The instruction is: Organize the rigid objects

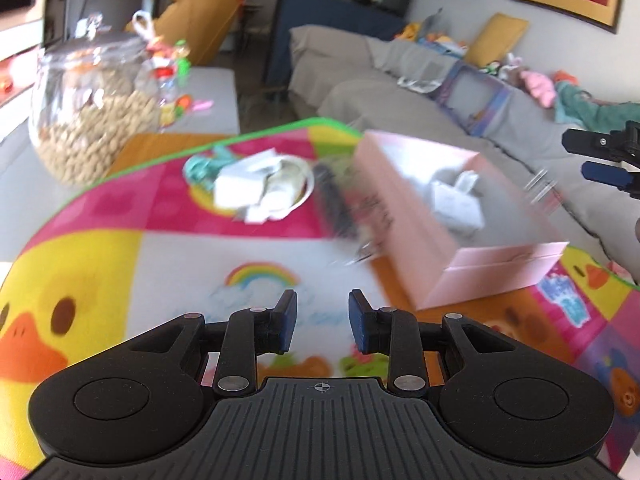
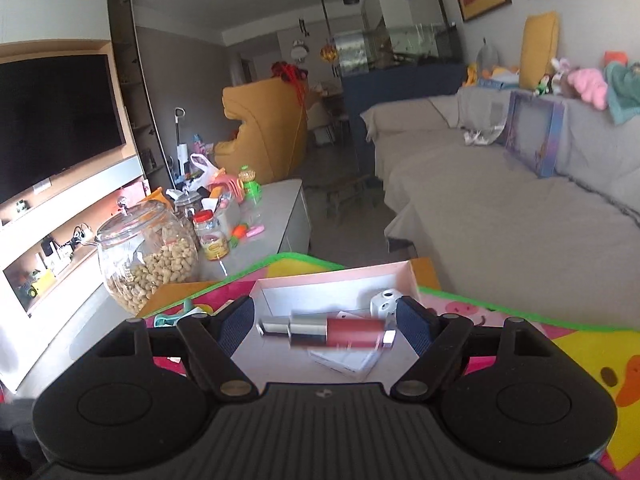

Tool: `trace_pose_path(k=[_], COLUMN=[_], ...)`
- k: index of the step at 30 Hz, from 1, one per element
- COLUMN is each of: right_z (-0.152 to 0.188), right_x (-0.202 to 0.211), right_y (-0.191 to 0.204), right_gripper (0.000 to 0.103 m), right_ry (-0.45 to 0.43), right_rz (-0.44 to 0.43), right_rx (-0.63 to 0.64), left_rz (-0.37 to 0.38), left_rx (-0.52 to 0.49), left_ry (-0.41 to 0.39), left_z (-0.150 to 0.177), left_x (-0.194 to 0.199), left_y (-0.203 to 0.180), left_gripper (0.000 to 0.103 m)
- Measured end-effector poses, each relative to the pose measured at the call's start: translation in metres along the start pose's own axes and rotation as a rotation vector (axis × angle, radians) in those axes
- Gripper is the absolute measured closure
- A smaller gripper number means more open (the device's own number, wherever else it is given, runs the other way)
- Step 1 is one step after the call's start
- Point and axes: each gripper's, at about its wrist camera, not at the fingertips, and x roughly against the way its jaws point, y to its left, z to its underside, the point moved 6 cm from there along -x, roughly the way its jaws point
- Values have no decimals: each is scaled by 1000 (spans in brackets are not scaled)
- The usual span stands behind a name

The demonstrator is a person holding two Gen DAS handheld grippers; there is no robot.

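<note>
A pink open box (image 1: 460, 224) sits on the colourful play mat (image 1: 160, 264), right of centre, holding white chargers (image 1: 456, 196). A white bowl (image 1: 276, 184) of small white items stands left of it. My left gripper (image 1: 322, 320) is open and empty, above the mat before the box. In the right wrist view my right gripper (image 2: 326, 320) is open over the box (image 2: 332, 280). A blurred red and silver tube (image 2: 332, 330) lies between its fingers, apart from both pads, above a flat white item (image 2: 348, 360) and a white charger (image 2: 384, 300).
A glass jar of peanuts (image 1: 92, 108) stands left of the mat beside small jars and toys (image 2: 224, 216) on a grey table. A grey sofa (image 2: 500, 208) lies to the right. The right gripper shows at the left view's right edge (image 1: 608, 156).
</note>
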Motion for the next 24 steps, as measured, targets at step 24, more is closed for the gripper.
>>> trace_pose_path(k=[24], right_z=[-13], right_x=[-187], right_y=[164], right_gripper=[51], right_ry=[381], right_rz=[-85], right_rx=[210], left_rz=[39], left_rx=[205], left_ry=[-187], left_z=[-28], left_x=[-25], left_y=[56], left_gripper=[72])
